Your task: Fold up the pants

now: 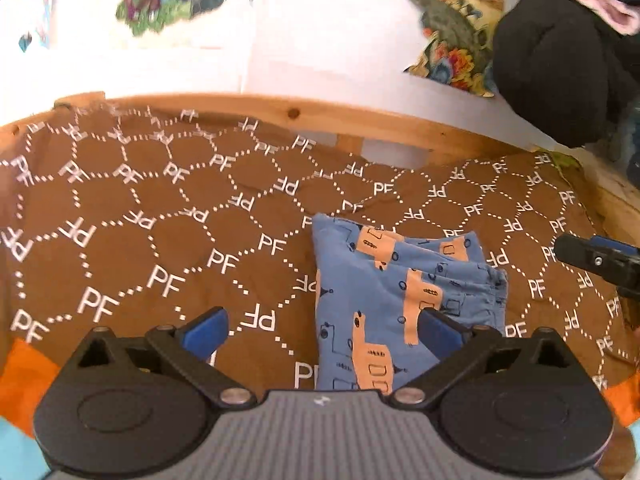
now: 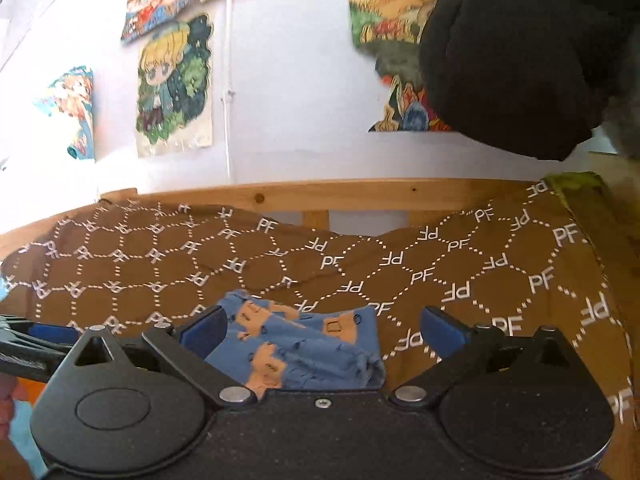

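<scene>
The blue pants (image 1: 380, 280) with an orange vehicle print lie folded into a small packet on a brown cloth (image 1: 160, 208) marked with white "PF" letters. My left gripper (image 1: 322, 328) hovers just before the packet's near left part, open, with its right finger over the fabric and nothing pinched. In the right wrist view the pants (image 2: 304, 344) lie low between the spread fingers of my right gripper (image 2: 322, 326), which is open and not pressing on them. The right gripper's finger (image 1: 600, 260) also shows at the right edge of the left wrist view.
A wooden rail (image 1: 280, 112) borders the far side of the cloth, with a white wall and posters (image 2: 172, 88) behind it. A black garment (image 1: 560, 60) hangs at the upper right. Orange fabric (image 1: 24, 380) shows at the near left corner.
</scene>
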A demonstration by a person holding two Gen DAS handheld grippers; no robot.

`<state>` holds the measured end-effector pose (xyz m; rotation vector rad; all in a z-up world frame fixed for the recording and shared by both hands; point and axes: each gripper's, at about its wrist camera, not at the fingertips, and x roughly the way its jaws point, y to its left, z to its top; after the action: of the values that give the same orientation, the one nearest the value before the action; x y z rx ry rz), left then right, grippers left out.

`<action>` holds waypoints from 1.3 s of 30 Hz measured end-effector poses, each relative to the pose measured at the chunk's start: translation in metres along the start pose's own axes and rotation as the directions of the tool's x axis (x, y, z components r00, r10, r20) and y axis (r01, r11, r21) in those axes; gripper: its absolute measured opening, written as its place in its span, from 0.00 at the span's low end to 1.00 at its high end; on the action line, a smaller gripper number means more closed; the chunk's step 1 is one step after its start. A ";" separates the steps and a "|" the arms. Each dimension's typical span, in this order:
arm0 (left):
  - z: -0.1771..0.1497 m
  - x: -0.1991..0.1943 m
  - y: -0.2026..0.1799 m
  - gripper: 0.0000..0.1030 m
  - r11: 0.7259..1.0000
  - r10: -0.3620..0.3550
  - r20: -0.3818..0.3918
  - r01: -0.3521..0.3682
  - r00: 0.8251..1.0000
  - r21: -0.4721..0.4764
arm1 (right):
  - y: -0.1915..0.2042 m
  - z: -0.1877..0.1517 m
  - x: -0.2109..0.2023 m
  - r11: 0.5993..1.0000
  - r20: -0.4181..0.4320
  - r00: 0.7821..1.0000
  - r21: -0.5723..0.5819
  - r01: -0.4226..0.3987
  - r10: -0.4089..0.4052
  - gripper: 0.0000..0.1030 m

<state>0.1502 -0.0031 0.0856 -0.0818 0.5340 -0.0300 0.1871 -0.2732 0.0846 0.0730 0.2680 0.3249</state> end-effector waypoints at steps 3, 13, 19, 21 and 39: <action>-0.012 -0.012 -0.004 1.00 0.999 -0.010 0.007 0.009 1.000 0.034 | 0.010 -0.010 -0.023 1.000 0.012 1.000 0.016 0.020 -0.020 0.99; -0.046 -0.040 -0.006 1.00 0.998 -0.008 0.001 0.008 1.000 0.060 | 0.027 -0.039 -0.073 0.995 -0.001 0.996 0.046 0.087 -0.087 0.99; -0.063 -0.048 -0.006 1.00 0.997 -0.012 -0.014 0.013 1.000 0.072 | 0.034 -0.064 -0.088 0.992 -0.040 0.993 0.057 0.116 -0.113 0.99; -0.068 -0.050 -0.007 1.00 0.996 -0.004 -0.014 0.005 1.000 0.087 | 0.035 -0.071 -0.089 0.991 -0.048 0.991 0.057 0.124 -0.121 0.99; -0.087 -0.054 0.000 1.00 0.997 0.020 -0.010 -0.019 1.000 0.079 | 0.038 -0.108 -0.083 0.988 -0.087 0.987 0.068 0.140 -0.134 0.99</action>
<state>0.0593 -0.0063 0.0386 0.0005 0.5442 -0.0327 0.0710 -0.2611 0.0059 0.1137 0.3645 0.1810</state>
